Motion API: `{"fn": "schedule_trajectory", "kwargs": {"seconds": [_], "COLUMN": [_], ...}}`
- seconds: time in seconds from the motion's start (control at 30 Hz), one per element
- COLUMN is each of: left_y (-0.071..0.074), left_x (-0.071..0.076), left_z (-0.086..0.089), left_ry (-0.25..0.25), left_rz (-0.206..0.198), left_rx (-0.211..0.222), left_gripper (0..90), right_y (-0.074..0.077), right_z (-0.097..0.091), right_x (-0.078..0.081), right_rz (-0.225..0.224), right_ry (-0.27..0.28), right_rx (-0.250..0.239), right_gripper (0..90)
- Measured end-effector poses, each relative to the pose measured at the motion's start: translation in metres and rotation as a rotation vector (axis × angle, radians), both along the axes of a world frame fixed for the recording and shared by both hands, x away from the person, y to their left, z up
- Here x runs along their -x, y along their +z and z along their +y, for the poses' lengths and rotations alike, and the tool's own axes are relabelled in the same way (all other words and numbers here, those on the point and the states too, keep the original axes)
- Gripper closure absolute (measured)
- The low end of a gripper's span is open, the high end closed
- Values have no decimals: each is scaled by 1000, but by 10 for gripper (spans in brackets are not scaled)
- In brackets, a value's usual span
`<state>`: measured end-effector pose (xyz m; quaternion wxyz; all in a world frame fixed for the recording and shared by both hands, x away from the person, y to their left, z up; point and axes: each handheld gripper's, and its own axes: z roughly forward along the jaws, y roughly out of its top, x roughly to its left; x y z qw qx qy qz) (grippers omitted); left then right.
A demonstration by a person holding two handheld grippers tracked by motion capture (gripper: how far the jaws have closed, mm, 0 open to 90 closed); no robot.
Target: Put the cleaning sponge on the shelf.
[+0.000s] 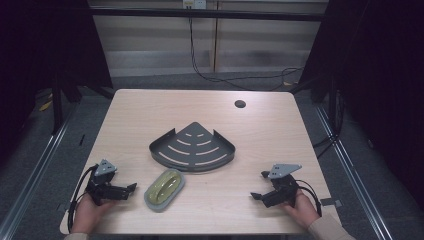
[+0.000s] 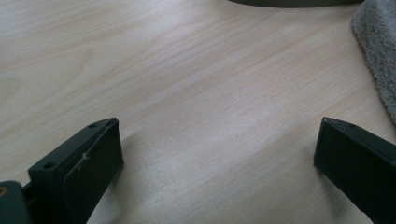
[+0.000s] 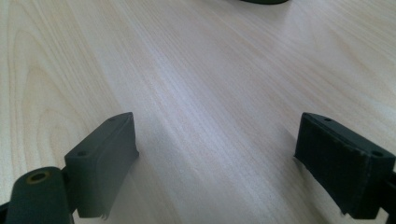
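Both grippers sit low on the near edge of the table [image 1: 260, 120] with jaws spread wide and nothing in them: the left gripper [image 1: 131, 189] is just beside the sponge [image 1: 164, 189], pointing at it without touching, and the right gripper [image 1: 256, 196] is well off to the other side. The sponge, yellow-green on top with a grey base, lies flat just in front of the dark fan-shaped rack [image 1: 193, 148].

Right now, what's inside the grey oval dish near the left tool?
A yellow-green oblong piece, maybe soap or a sponge, lies inside the grey oval dish, covering most of its floor. What is beneath that piece cannot be seen. The left tool is open, apart from the dish.
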<state>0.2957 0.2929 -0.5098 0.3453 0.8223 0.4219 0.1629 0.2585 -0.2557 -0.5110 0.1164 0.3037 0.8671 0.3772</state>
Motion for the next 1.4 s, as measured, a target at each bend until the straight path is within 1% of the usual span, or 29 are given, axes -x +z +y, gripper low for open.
{"fn": "schedule_trajectory", "kwargs": {"seconds": [0.07, 0.1, 0.17, 0.23, 0.27, 0.3, 0.33, 0.37, 0.4, 0.47, 0.5, 0.57, 0.6, 0.67, 0.7, 0.73, 0.8, 0.83, 0.9, 1.0, 1.1, 1.13, 1.17, 1.27, 1.33, 1.37, 1.4], "left_y": [0, 2, 6, 12, 18, 20, 23, 24, 27, 32, 34, 39, 43, 47, 50, 52, 57, 60, 66, 73, 78, 79, 80, 86, 88, 93, 95], "left_x": [0, 0, -1, -1, -1, -2, -2, -3, -3, -2, -2, -1, 0, 0, 0, -1, -2, -3, -4, -6, -8, -8, -10, -11, -12, -13, -14], "left_z": [0, 1, 0, -2, -3, -4, -7, -9, -12, -16, -19, -23, -25, -28, -30, -31, -35, -36, -41, -48, -58, -61, -63, -71, -73, -78, -80], "left_ry": [-1, -15, -14, -17, -24, -32, -27, -25, -41, -76, -81, -105, -125, -151, -161, -165, -168, -180, -188, -201, -231, -228, -245, -257, -260, -271, -272], "left_rz": [5, 14, 46, 84, 118, 134, 158, 174, 197, 215, 224, 241, 254, 282, 299, 304, 331, 339, 350, 363, 392, 397, 397, 419, 422, 424, 425], "left_rx": [0, -21, -41, -70, -84, -79, -88, -92, -116, -150, -168, -182, -184, -179, -189, -200, -208, -213, -228, -231, -227, -229, -245, -246, -250, -260, -257], "left_gripper": [7, 7, 23, 88, 157, 234, 242, 212, 212, 217, 225, 218, 219, 229, 232, 237, 241, 242, 249, 252, 261, 261, 261, 272, 272, 273, 273], "right_y": [0, 0, 0, 0, 0, 0, 0, 0, 0, 0, 0, 0, 0, 0, 0, 0, 0, 0, 0, 0, 0, 0, 0, 0, 0, 0, 0], "right_z": [0, 0, 0, 0, 0, 0, 0, 0, 0, 0, 0, 0, 0, 0, 0, 0, 0, 0, 0, 0, 0, 1, 1, 1, 1, 1, 1], "right_x": [0, 0, 0, 0, 0, 0, 0, 0, 0, 0, 0, 0, 0, 0, 0, 0, 0, 0, 0, 0, 0, 1, 1, 1, 1, 1, 1], "right_rz": [0, 0, 1, 0, 1, 1, 0, -1, 0, 1, 0, 0, 0, 0, 0, 0, 0, 0, 0, 1, 1, 1, 2, 2, 1, 2, 2], "right_ry": [0, -1, -1, 0, -1, -1, -1, -3, -4, -4, -4, -4, -4, -4, -4, -4, -4, -4, -4, -5, -6, -7, -9, -9, -10, -9, -9], "right_rx": [0, 0, 0, 0, 0, 1, 0, 2, 3, 2, 2, 3, 3, 2, 2, 3, 3, 3, 3, 3, 3, 3, 3, 1, 4, 3, 3], "right_gripper": [121, 121, 121, 121, 121, 121, 121, 120, 120, 120, 120, 120, 120, 120, 120, 120, 120, 120, 120, 120, 119, 118, 118, 117, 116, 116, 116]}}
